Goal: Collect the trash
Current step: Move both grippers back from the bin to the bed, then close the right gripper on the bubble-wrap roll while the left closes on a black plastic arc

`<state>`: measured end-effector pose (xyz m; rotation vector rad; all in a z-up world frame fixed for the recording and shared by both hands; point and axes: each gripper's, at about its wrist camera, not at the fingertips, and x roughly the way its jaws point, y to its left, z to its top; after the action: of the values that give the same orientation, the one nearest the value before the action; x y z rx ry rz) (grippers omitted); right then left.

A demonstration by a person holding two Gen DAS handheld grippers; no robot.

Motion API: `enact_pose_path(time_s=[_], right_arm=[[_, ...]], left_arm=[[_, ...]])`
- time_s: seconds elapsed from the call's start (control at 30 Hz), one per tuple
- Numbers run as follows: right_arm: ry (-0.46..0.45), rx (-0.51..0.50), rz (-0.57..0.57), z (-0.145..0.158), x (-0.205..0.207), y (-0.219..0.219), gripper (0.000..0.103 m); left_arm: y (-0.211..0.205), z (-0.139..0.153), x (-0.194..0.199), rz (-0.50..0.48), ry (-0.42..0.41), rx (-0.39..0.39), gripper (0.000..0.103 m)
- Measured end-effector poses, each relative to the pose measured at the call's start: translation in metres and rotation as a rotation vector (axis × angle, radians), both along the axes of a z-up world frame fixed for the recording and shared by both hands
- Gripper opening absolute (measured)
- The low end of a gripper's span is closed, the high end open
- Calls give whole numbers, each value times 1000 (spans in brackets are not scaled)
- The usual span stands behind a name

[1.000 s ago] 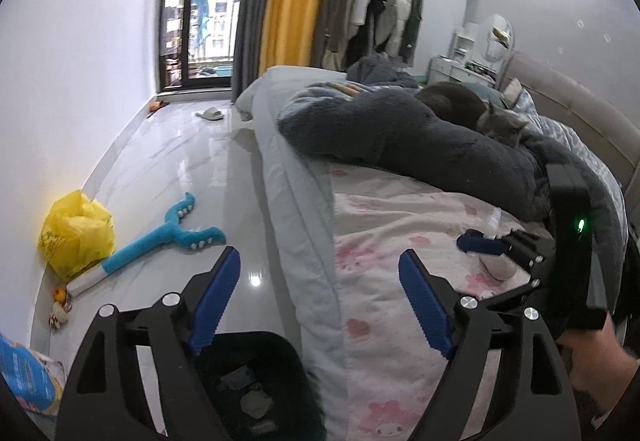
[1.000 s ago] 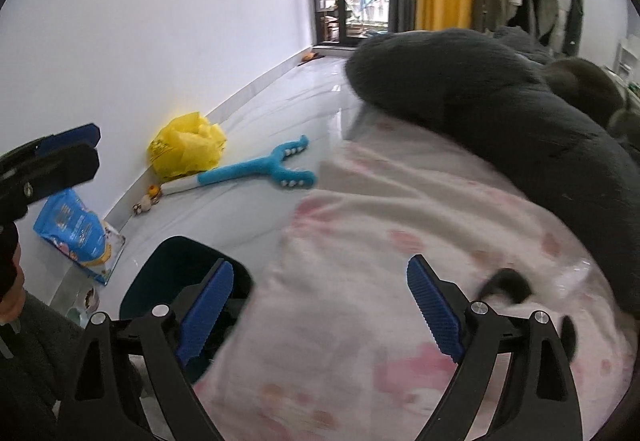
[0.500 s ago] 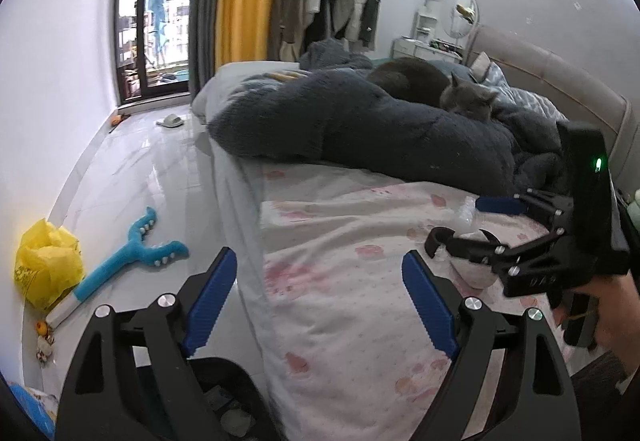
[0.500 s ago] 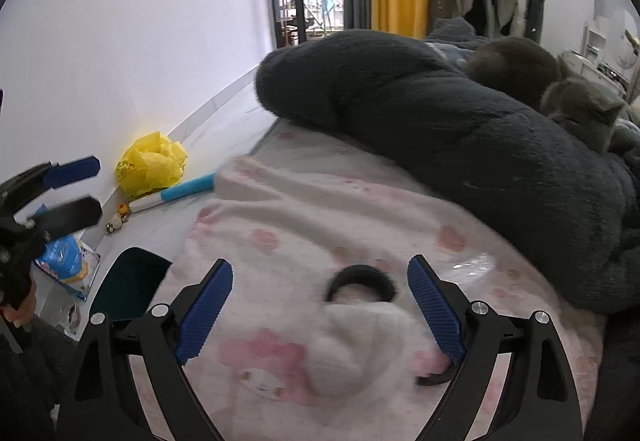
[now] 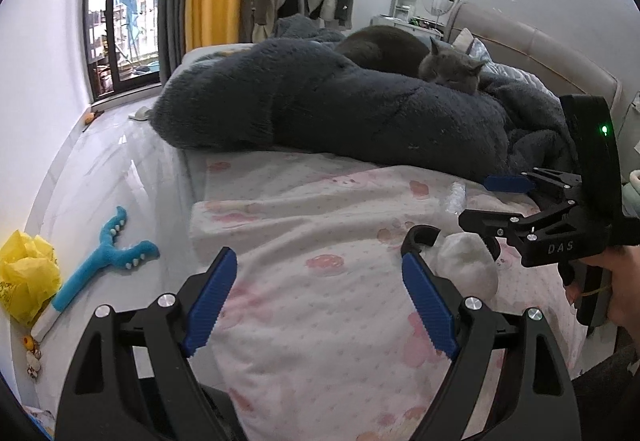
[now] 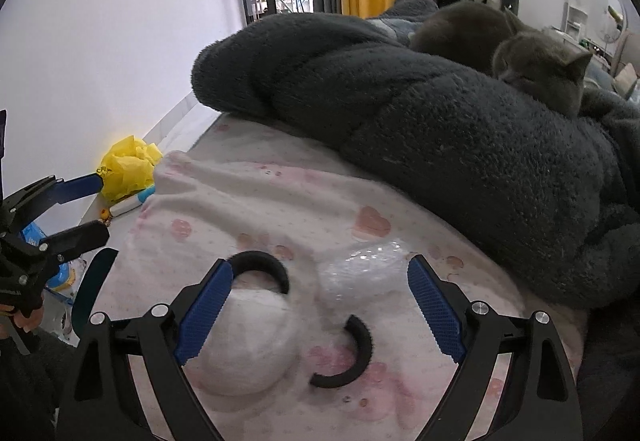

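A crumpled clear plastic wrapper lies on the pink-patterned bedsheet, between my right gripper's fingers and slightly ahead. My right gripper is open and empty, low over the sheet. Beside the wrapper sit a white fluffy earmuff and its black band. My left gripper is open and empty over the bed's foot. In the left wrist view the wrapper, the earmuff and the right gripper show at the right.
A dark fluffy blanket with a grey cat lies behind the wrapper. A dark bin stands on the floor at the bed's edge. A yellow bag and a blue toy lie on the floor by the wall.
Both grippers have moved up and forward over the bed. The right gripper has closed in on the wrapper and earmuff. The bin has dropped out of the left wrist view.
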<state>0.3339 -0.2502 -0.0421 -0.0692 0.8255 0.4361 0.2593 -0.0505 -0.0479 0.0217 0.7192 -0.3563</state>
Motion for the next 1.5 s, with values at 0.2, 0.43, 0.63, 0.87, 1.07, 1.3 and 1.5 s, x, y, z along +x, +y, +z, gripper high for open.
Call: enact_pose_path(time_s=[0.2,0.43,0.63,0.87,1.07,1.3,1.5], right_arm=[[36,-6,3,-10,12,-9,90],[75,-22,22,-23,25,-12,90],[123,-28,67,-33,35,-6,90],[154,-27,80,-37,44,-11,65],[153,-3,91,-32,43,-20,64],[113,33,66,-21,41,-42,64],[87,56,60,-11,34,-54,64]], left_arm=[[-19,-10,13,-54,28,1,86],[-35,-26,30,-99,60,14,81],[-45,-38,42,-138,92,13,77],[-56,-46,51,-177,111,12,74],[-63,-47,57,-192,113,-17,73],[-73,-46,63,-194,101,-25,75],[-87,-46,64,-210,87,-5,76]])
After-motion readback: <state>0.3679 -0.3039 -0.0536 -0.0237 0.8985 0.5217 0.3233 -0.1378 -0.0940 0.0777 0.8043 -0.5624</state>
